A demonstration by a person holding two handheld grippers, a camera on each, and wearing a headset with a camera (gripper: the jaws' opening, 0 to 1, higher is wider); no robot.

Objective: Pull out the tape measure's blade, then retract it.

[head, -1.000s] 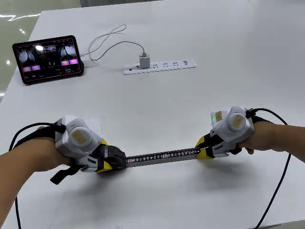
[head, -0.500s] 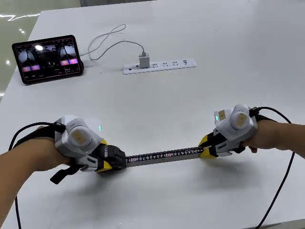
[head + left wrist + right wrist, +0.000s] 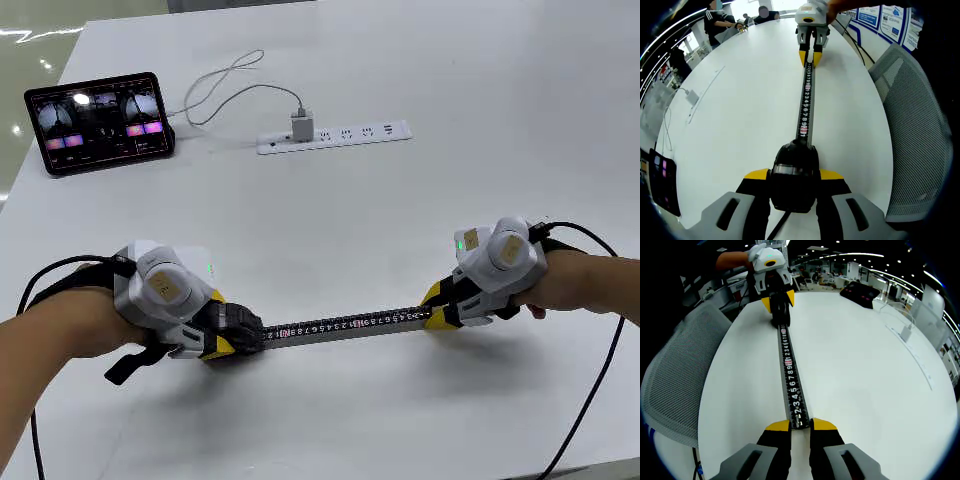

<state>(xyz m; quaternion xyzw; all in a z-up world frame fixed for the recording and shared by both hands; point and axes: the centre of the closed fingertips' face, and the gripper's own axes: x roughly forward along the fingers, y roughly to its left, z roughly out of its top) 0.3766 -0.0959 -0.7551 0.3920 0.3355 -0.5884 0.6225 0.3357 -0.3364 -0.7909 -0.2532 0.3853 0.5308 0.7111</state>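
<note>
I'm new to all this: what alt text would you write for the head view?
At a white table, the left hand-held gripper clamps a black tape measure case while the right hand-held gripper grips the tip of its blade, stretched straight between them. A tablet and a power strip lie farther back.

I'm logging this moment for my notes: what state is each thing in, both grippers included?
Tape measure: body clamped in left gripper.
Blade: pulled out, straight, tip in right gripper.
Left gripper: shut.
Right gripper: shut.
Tablet: screen lit.
Power strip: one charger plugged in.
</note>
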